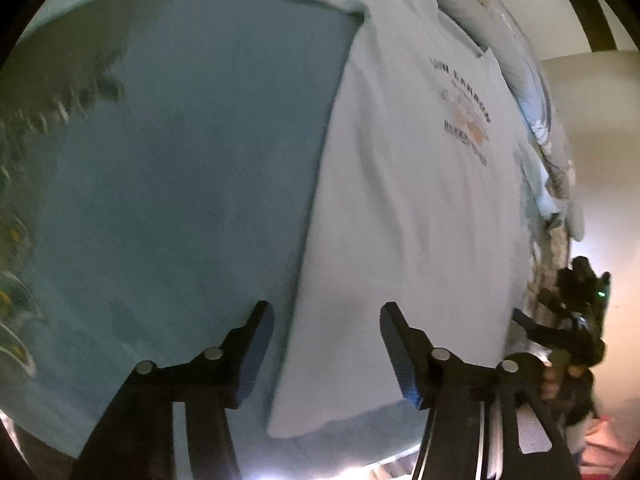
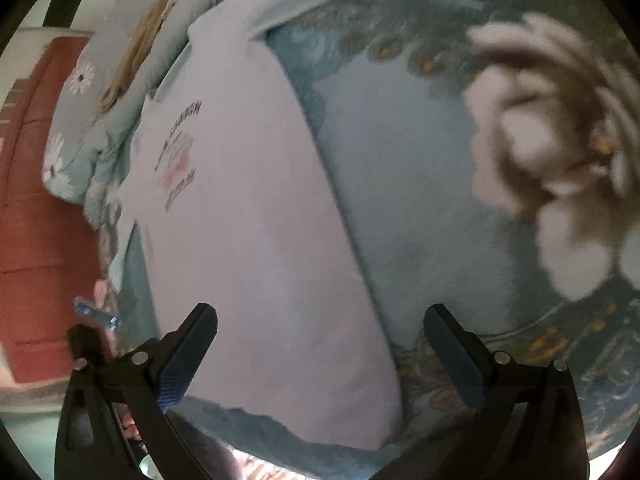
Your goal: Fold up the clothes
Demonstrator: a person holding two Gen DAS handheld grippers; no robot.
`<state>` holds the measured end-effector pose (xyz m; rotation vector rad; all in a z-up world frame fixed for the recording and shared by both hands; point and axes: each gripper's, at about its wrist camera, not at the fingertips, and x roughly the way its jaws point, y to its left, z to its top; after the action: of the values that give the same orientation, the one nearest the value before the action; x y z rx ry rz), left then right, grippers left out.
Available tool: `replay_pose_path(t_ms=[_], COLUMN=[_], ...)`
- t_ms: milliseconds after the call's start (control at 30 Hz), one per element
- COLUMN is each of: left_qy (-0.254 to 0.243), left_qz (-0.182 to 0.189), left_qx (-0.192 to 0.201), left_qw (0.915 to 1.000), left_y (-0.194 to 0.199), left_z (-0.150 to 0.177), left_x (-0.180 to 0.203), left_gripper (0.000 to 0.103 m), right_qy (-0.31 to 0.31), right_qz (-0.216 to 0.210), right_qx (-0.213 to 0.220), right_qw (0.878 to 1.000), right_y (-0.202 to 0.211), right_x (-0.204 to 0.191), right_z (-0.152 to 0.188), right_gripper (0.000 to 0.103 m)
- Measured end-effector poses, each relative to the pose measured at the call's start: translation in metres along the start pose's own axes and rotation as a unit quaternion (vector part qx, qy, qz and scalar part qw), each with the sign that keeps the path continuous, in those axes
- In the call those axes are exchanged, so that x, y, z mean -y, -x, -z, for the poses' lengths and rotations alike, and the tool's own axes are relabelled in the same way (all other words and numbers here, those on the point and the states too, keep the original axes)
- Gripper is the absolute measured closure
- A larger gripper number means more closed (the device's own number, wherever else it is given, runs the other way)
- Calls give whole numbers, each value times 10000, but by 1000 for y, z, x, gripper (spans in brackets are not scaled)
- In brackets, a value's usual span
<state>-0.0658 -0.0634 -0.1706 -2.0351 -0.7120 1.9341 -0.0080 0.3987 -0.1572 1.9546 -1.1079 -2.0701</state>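
Left wrist view: left tongs hang spread and empty over the white T-shirt lying long on the bed. Right tongs likewise gape above its hem. Best to pinch both hem corners squarely. Blur smears the print; sleeves are tucked from sight.

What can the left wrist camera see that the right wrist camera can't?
Only the left wrist view shows the right hand-held gripper out at the side, with a small green light on it. Only the right wrist view shows the big cream flower print on the bedcover and the reddish-brown wall. Both show the folded white T-shirt with dark lettering lying on the pale blue bedcover, plus that camera's own open fingers.
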Motion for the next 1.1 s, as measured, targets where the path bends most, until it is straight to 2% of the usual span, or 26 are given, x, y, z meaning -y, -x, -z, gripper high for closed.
replay_pose_path(t_ms=[67,233,300,467,533,600,633,700,733,800,833,900,1000,1100], left_qy=[51,265,223,-76,-40,32,57,81,85,127,174,302,510,484], left_qz=[125,483,420,151,197,324,353,353,336,318,285,156,215,174], left_qx=[47,81,48,52,90,100,111,150,171,210,222,275,382,558], left_qw=[9999,9984,9989,9998,9998,9994,9993,9992,9993,9992,9992,9990,9977,9971], left_y=[-2,-7,-8,-11,-10,-10,-10,-8,-8,-6,-7,-8,-8,-6], left_z=[2,-1,-2,0,2,6,8,14,16,17,20,24,27,30], left_x=[-2,-2,3,17,19,18,17,16,15,14,12,9,7,12], left_gripper=[39,22,21,21,23,23,23,30,32,55,61,84,94,96], right_qy=[-61,-156,-165,-615,-656,-645,-610,-524,-476,-399,-389,-391,-289,-124], right_qz=[-143,-507,-604,-955,-900,-766,-689,-486,-342,-74,31,200,471,637], right_qx=[-138,-569,-768,-731,-691,-681,-699,-749,-772,-777,-764,-732,-712,-741], right_qw=[9998,9970,9951,9908,9914,9926,9933,9946,9953,9962,9963,9963,9959,9951], right_y=[-2,-9,-12,-9,-7,-7,-8,-10,-11,-11,-11,-10,-9,-10], right_x=[3,9,10,23,24,22,21,18,16,14,14,16,12,7], right_z=[0,2,4,7,8,10,11,12,12,13,14,16,17,19], right_gripper=[0,0,0,1,7,25,29,44,48,61,64,77,85,90])
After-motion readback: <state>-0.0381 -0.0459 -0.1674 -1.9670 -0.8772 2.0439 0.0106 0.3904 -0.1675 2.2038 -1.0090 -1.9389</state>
